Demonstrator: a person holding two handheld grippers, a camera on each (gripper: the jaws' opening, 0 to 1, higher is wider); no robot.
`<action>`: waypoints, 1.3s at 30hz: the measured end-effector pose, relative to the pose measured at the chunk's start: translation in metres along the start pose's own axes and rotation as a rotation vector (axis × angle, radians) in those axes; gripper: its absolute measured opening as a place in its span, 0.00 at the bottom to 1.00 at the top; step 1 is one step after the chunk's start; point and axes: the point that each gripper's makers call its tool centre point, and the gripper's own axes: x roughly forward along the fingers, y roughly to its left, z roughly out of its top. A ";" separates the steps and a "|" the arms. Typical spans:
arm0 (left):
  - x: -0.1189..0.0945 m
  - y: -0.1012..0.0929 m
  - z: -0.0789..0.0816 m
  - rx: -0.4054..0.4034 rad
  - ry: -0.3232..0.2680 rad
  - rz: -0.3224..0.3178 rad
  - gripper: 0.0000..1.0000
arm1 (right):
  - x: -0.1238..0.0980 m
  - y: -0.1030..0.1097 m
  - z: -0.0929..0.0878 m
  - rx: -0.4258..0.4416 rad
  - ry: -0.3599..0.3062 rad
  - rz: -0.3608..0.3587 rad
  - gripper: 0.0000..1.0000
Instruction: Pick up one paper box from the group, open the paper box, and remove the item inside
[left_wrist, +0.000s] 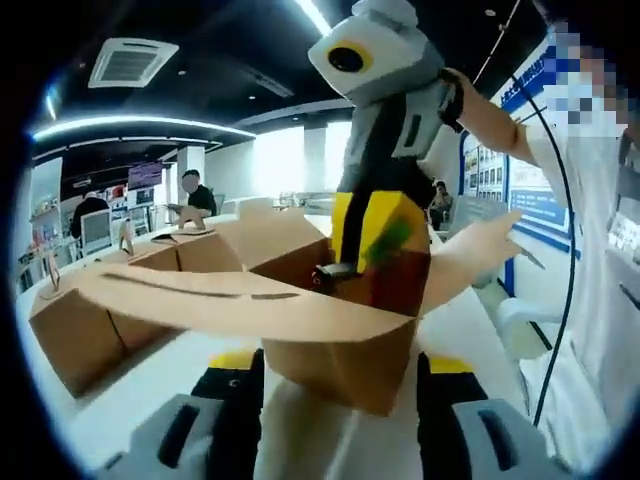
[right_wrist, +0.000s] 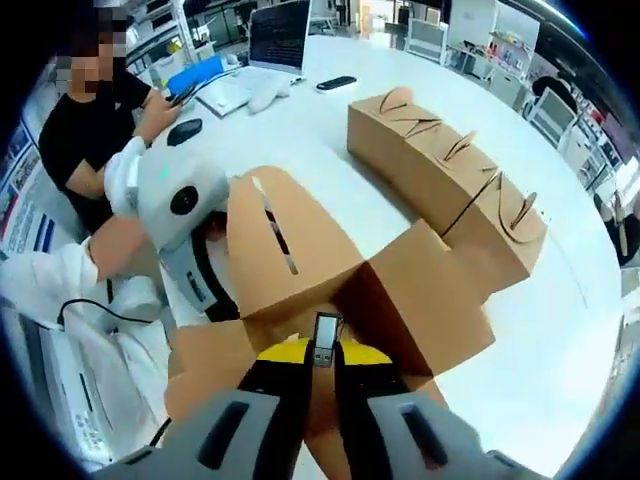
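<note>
matte cardboard paper box (right_wrist: 400, 290), flaps splayed; right gripper (right_wrist: 320, 375) inside.

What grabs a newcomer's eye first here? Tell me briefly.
The open box, flaps spread wide, held up between the two grippers. The right gripper reaches down into it, by a red and yellow item inside; the left gripper holds the box from below. Behind, a row of closed boxes sits on the white table.

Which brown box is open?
The brown cardboard box held at the tongs, its flaps spread wide. The row of brown cardboard boxes behind it on the white table have tabs tucked shut.
</note>
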 end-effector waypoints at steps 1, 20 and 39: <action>-0.001 -0.002 0.001 0.000 -0.001 0.006 0.61 | -0.003 0.001 0.001 0.001 -0.009 0.003 0.10; -0.017 -0.023 0.005 -0.110 -0.069 0.191 0.61 | -0.057 0.022 0.009 -0.010 -0.193 0.029 0.10; -0.006 -0.038 0.008 -0.168 -0.108 0.248 0.65 | -0.098 0.024 -0.036 0.047 -0.291 0.005 0.10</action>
